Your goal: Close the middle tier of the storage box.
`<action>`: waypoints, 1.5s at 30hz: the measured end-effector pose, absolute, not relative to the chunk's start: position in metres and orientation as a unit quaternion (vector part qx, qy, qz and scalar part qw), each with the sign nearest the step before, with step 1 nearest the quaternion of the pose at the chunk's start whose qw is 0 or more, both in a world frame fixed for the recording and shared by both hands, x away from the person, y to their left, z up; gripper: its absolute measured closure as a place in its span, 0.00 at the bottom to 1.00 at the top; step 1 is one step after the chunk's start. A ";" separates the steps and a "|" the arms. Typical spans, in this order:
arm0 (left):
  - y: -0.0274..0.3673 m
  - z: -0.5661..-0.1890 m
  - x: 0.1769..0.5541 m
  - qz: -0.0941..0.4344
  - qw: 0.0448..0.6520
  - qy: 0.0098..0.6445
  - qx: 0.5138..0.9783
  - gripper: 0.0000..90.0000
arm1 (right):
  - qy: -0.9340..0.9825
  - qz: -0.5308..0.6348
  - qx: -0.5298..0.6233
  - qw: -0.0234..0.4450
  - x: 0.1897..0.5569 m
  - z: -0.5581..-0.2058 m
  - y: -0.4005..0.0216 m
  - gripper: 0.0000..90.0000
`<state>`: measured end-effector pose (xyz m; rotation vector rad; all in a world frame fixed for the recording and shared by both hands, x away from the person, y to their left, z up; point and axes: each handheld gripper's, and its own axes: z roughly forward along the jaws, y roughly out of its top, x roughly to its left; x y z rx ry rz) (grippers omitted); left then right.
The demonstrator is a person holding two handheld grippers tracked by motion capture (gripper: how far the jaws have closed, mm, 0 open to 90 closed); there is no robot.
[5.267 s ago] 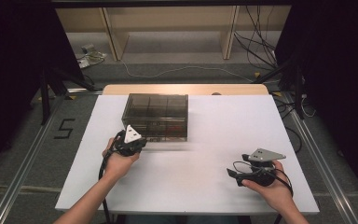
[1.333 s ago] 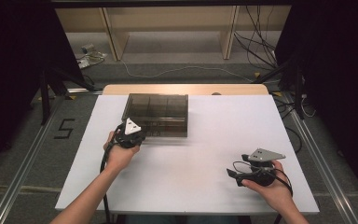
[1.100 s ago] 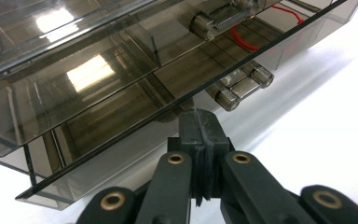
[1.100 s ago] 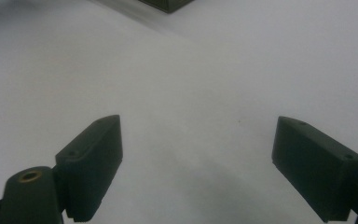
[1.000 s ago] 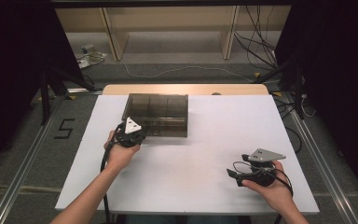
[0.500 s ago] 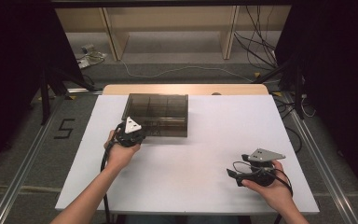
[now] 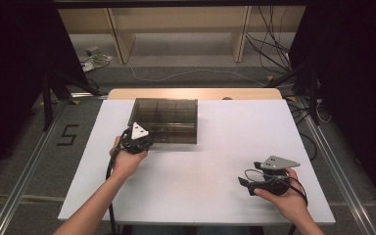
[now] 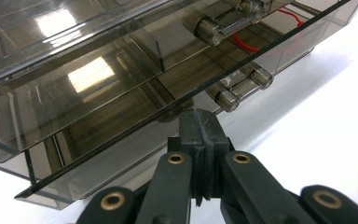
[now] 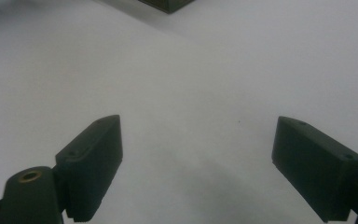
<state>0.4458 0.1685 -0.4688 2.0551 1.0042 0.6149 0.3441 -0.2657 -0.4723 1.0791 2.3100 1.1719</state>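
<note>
The left gripper has its jaws pressed together, pinching the thin front edge of a smoky transparent compartment box's lid, beside the latches. The box sits at the far middle of the white table. The right gripper rests spread wide and empty, well apart. Judging by this, the lid looks barely raised; opening it remains.

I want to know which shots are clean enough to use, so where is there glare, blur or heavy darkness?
High view: sharp enough, the white table evenly lit, both sides of the room black. Left gripper view: bright glare patches on the smoky plastic box, the left gripper in focus. Right gripper view: the right gripper has soft, slightly blurred fingers, with a vague shadow on the table.
</note>
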 end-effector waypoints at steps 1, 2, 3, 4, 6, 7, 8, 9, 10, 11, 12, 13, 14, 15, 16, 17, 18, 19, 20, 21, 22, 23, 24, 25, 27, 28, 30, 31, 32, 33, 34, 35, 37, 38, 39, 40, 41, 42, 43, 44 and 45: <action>0.168 -0.469 0.446 0.241 0.379 0.394 0.802 1.00 | 0.812 0.412 0.379 0.167 0.344 -0.472 -0.266 0.19; 0.168 -0.469 0.446 0.242 0.378 0.394 0.802 1.00 | 0.812 0.411 0.379 0.166 0.344 -0.472 -0.265 0.19; 0.168 -0.469 0.447 0.242 0.378 0.394 0.802 1.00 | 0.812 0.411 0.379 0.166 0.344 -0.472 -0.265 0.19; 0.168 -0.469 0.447 0.241 0.377 0.395 0.803 1.00 | 0.812 0.411 0.378 0.167 0.344 -0.472 -0.265 0.19; 0.168 -0.469 0.448 0.242 0.379 0.396 0.801 1.00 | 0.813 0.411 0.379 0.167 0.344 -0.472 -0.265 0.19; 0.168 -0.469 0.448 0.242 0.379 0.396 0.801 1.00 | 0.812 0.411 0.379 0.167 0.344 -0.472 -0.265 0.19; 0.168 -0.469 0.449 0.241 0.379 0.396 0.801 1.00 | 0.812 0.411 0.379 0.167 0.344 -0.472 -0.265 0.19; 0.168 -0.470 0.450 0.242 0.379 0.398 0.800 1.00 | 0.812 0.411 0.379 0.166 0.344 -0.472 -0.266 0.19; 0.168 -0.470 0.450 0.242 0.377 0.398 0.801 1.00 | 0.812 0.411 0.379 0.166 0.344 -0.472 -0.265 0.19; 0.167 -0.470 0.451 0.241 0.378 0.399 0.800 1.00 | 0.812 0.411 0.379 0.167 0.344 -0.472 -0.265 0.19; 0.167 -0.469 0.452 0.241 0.376 0.398 0.801 1.00 | 0.812 0.411 0.379 0.167 0.344 -0.472 -0.265 0.19; 0.167 -0.469 0.453 0.241 0.378 0.401 0.799 1.00 | 0.813 0.411 0.379 0.167 0.344 -0.472 -0.265 0.19; 0.167 -0.469 0.454 0.242 0.379 0.400 0.799 1.00 | 0.812 0.411 0.379 0.167 0.344 -0.473 -0.265 0.19; 0.167 -0.468 0.454 0.241 0.379 0.402 0.798 1.00 | 0.812 0.411 0.379 0.167 0.344 -0.473 -0.265 0.19; 0.167 -0.468 0.455 0.240 0.381 0.404 0.796 1.00 | 0.812 0.411 0.379 0.167 0.344 -0.473 -0.265 0.19; 0.167 -0.468 0.455 0.239 0.380 0.403 0.797 1.00 | 0.812 0.411 0.379 0.167 0.344 -0.473 -0.265 0.19; 0.167 -0.468 0.456 0.240 0.379 0.402 0.798 1.00 | 0.812 0.411 0.380 0.167 0.344 -0.473 -0.265 0.19; 0.166 -0.468 0.456 0.240 0.379 0.402 0.798 1.00 | 0.811 0.412 0.379 0.167 0.344 -0.473 -0.265 0.19; 0.167 -0.468 0.457 0.240 0.377 0.403 0.799 1.00 | 0.812 0.412 0.379 0.166 0.344 -0.473 -0.266 0.19; 0.166 -0.468 0.457 0.240 0.378 0.404 0.798 1.00 | 0.812 0.412 0.379 0.166 0.344 -0.473 -0.266 0.19; 0.167 -0.468 0.458 0.240 0.377 0.405 0.798 1.00 | 0.812 0.412 0.379 0.166 0.344 -0.473 -0.266 0.19; 0.166 -0.468 0.458 0.240 0.378 0.407 0.796 1.00 | 0.812 0.412 0.379 0.167 0.344 -0.473 -0.265 0.19; 0.166 -0.467 0.459 0.240 0.378 0.407 0.796 1.00 | 0.812 0.412 0.379 0.166 0.344 -0.473 -0.265 0.19; 0.165 -0.467 0.459 0.240 0.378 0.406 0.797 1.00 | 0.812 0.412 0.379 0.166 0.344 -0.473 -0.265 0.19; 0.165 -0.467 0.461 0.241 0.376 0.406 0.798 1.00 | 0.813 0.411 0.378 0.166 0.344 -0.472 -0.265 0.19; 0.164 -0.467 0.462 0.241 0.376 0.405 0.798 1.00 | 0.812 0.411 0.379 0.166 0.344 -0.472 -0.265 0.19; 0.163 -0.468 0.462 0.238 0.375 0.406 0.799 1.00 | 0.812 0.411 0.379 0.166 0.344 -0.473 -0.266 0.19; 0.162 -0.468 0.463 0.237 0.375 0.406 0.799 1.00 | 0.812 0.412 0.379 0.167 0.344 -0.473 -0.266 0.19; 0.162 -0.468 0.463 0.237 0.374 0.406 0.800 1.00 | 0.812 0.412 0.379 0.167 0.344 -0.473 -0.266 0.19; 0.161 -0.469 0.463 0.237 0.373 0.406 0.800 1.00 | 0.812 0.412 0.379 0.167 0.344 -0.473 -0.266 0.19; 0.161 -0.469 0.462 0.238 0.373 0.405 0.800 1.00 | 0.812 0.412 0.379 0.166 0.344 -0.472 -0.266 0.19; 0.161 -0.469 0.462 0.239 0.373 0.406 0.799 1.00 | 0.812 0.412 0.379 0.166 0.344 -0.472 -0.266 0.19; 0.161 -0.469 0.462 0.239 0.373 0.405 0.800 1.00 | 0.812 0.411 0.378 0.166 0.344 -0.472 -0.266 0.19; 0.161 -0.469 0.462 0.239 0.373 0.405 0.800 1.00 | 0.812 0.412 0.379 0.166 0.344 -0.472 -0.266 0.19; 0.161 -0.469 0.462 0.239 0.373 0.406 0.799 1.00 | 0.812 0.412 0.378 0.166 0.344 -0.472 -0.266 0.19; 0.161 -0.469 0.462 0.239 0.373 0.405 0.800 1.00 | 0.812 0.412 0.378 0.166 0.344 -0.472 -0.266 0.19; 0.161 -0.469 0.462 0.239 0.373 0.405 0.800 1.00 | 0.812 0.412 0.378 0.166 0.344 -0.472 -0.266 0.19; 0.161 -0.469 0.462 0.239 0.373 0.405 0.800 1.00 | 0.812 0.412 0.378 0.166 0.344 -0.472 -0.266 0.19; 0.161 -0.469 0.462 0.239 0.372 0.405 0.800 1.00 | 0.812 0.412 0.378 0.166 0.344 -0.472 -0.266 0.19; 0.161 -0.469 0.462 0.240 0.372 0.404 0.801 0.99 | 0.812 0.411 0.378 0.166 0.344 -0.472 -0.266 0.19; 0.161 -0.469 0.462 0.242 0.371 0.402 0.801 0.99 | 0.813 0.411 0.378 0.166 0.344 -0.472 -0.266 0.19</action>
